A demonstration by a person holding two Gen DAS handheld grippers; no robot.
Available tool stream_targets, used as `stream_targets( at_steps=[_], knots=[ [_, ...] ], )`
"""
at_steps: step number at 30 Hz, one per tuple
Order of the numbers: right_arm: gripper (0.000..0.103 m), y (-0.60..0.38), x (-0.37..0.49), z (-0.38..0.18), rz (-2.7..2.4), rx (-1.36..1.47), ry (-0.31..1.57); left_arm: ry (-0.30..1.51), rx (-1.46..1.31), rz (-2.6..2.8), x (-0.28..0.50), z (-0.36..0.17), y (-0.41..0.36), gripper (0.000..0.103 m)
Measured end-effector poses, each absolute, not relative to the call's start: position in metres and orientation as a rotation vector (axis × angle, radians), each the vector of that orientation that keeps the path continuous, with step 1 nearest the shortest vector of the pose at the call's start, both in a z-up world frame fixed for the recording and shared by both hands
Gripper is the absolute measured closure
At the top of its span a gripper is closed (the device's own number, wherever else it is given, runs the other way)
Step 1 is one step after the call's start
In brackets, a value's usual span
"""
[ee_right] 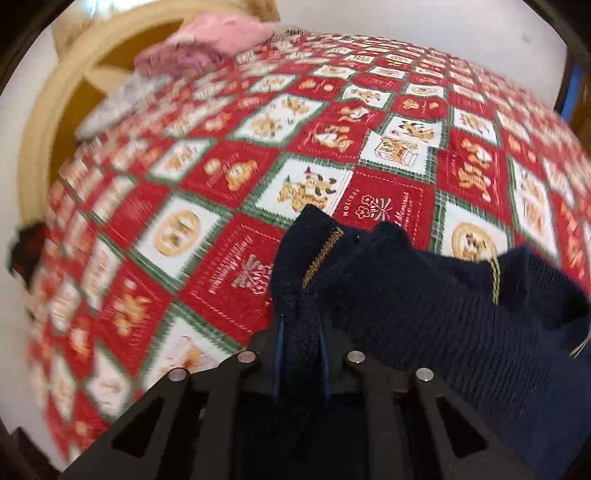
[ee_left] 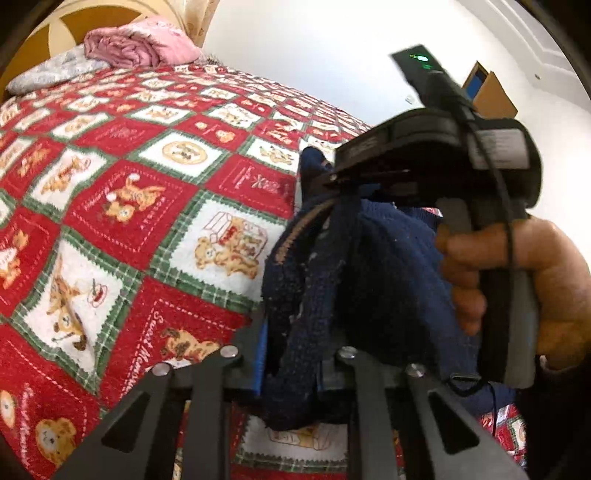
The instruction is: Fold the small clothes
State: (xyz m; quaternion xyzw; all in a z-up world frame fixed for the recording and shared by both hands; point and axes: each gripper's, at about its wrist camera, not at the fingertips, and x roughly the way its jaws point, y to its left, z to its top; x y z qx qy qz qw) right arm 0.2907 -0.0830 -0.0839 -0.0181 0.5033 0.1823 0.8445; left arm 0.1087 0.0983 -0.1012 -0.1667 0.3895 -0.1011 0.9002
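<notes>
**Both grippers holding a navy garment above the bed**

I see my left gripper (ee_left: 291, 373) clamped on a fold of the navy knit garment (ee_left: 369, 266), its fingers narrowed around the cloth. The garment hangs bunched between the fingers, lifted above the quilt (ee_left: 129, 192). Ahead in the left view, my right gripper (ee_left: 343, 177) pinches another part of the same garment, gripped in the person's right hand (ee_left: 524, 280), with a black cable running down past the fingers.

In the right wrist view, the right gripper (ee_right: 301, 350) is also narrowed on a thick navy edge. The garment (ee_right: 443, 302) spreads to the right of the fingers, showing ribbed knit and lines of tan stitching. This view is blurred toward the left.

The quilt (ee_right: 388, 206) beneath is red, white and green patchwork with teddy bears. At the far end of the bed lie a folded pink blanket (ee_left: 140, 44) and a grey cloth (ee_left: 55, 70) beside it, against a tan headboard (ee_left: 66, 26). A cardboard box (ee_left: 491, 94) stands by the white wall.
</notes>
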Motion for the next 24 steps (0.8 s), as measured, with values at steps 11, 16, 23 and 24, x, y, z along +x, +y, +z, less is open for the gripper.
stream_targets(
  at_steps=[11,16,23,24],
  knots=[
    [0.087,-0.165,0.260,-0.047,0.459,0.219,0.957,0.724,-0.150,-0.227,0.087,-0.059,0.037,0.085],
    [0.087,-0.189,0.254,-0.060,0.448,0.265,0.957,0.739,-0.056,-0.192,0.083,-0.056,0.020,0.085],
    [0.087,-0.202,0.253,-0.086,0.430,0.296,0.974,0.756,-0.012,-0.181,0.088,-0.062,0.011,0.085],
    [0.087,-0.203,0.254,-0.088,0.433,0.306,0.975,0.758,-0.007,-0.179,0.089,-0.063,0.010,0.085]
  ],
)
